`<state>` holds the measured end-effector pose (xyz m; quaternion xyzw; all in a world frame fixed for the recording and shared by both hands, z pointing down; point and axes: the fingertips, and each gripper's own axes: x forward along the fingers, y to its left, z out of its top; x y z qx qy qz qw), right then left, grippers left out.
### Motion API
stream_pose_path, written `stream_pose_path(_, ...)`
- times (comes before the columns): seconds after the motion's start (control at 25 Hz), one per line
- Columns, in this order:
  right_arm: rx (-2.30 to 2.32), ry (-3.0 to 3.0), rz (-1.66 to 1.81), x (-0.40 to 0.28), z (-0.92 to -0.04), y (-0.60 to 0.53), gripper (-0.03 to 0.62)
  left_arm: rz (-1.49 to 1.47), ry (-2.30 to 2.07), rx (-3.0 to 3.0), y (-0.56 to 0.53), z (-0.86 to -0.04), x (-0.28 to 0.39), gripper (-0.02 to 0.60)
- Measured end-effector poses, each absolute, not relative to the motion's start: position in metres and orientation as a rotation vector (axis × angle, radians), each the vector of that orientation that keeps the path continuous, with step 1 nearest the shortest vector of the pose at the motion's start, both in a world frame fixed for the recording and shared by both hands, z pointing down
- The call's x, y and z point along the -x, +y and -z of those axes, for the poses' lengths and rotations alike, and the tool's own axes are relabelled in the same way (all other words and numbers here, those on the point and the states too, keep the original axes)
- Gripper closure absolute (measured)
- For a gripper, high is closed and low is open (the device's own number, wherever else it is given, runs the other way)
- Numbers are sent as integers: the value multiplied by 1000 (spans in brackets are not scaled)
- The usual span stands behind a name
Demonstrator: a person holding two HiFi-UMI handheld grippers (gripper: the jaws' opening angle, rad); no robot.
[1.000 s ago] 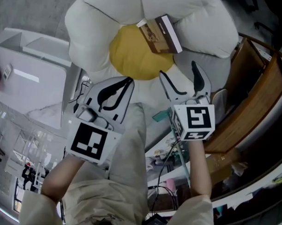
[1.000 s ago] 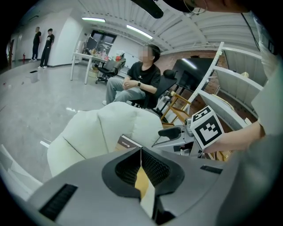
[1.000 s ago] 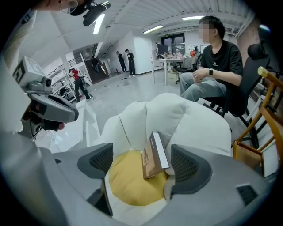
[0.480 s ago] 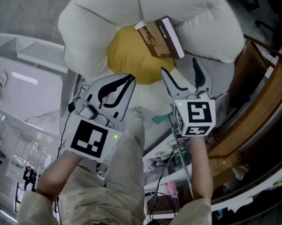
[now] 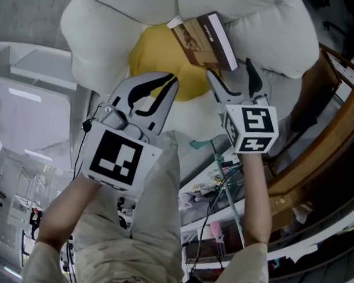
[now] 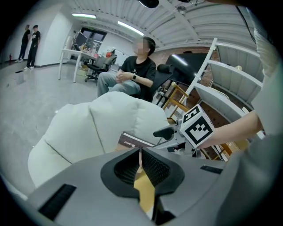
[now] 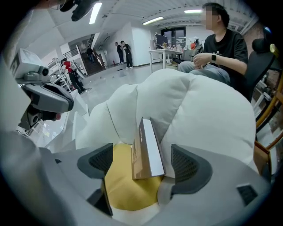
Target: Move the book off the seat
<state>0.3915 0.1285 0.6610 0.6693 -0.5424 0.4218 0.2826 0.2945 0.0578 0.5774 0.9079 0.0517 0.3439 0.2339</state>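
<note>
A brown book (image 5: 202,40) with a white page edge rests tilted on the yellow centre cushion (image 5: 151,56) of a puffy white seat (image 5: 100,25). My right gripper (image 5: 230,70) is open just short of the book's near edge. In the right gripper view the book (image 7: 146,150) stands on edge between the two pads (image 7: 188,165), apart from both. My left gripper (image 5: 161,88) hovers over the seat's front, left of the book, shut on nothing. The left gripper view shows the book's spine (image 6: 130,142) just beyond the shut jaws, with the right gripper's cube (image 6: 196,128) beside it.
A curved wooden chair frame (image 5: 334,114) stands close on the right. A white shelf unit (image 5: 33,98) is on the left. Cables and clutter (image 5: 216,180) lie below the seat. A person sits behind the seat (image 7: 216,48). Two people stand far off (image 7: 124,53).
Both grippers have moved forward over the seat. The right gripper's open jaws have come up to the book's near edge. The left gripper stays shut.
</note>
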Motion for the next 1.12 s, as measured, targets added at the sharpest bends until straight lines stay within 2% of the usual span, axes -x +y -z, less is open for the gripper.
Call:
stream_pose_path(1.0, -1596, -1427, -1214, -406, -715, 138, 206, -923, 54, -2428, 87, -618, -299, 568)
stream_pose_path(1.08, -1592, -1414, -1208, -408, -718, 138, 232, -925, 47, -2428, 87, -619, -296, 568)
stream_pose_path(1.12, -1594, -1406, -1205, -409, -718, 139, 299, -926, 44, -2428, 88, -620, -295, 568)
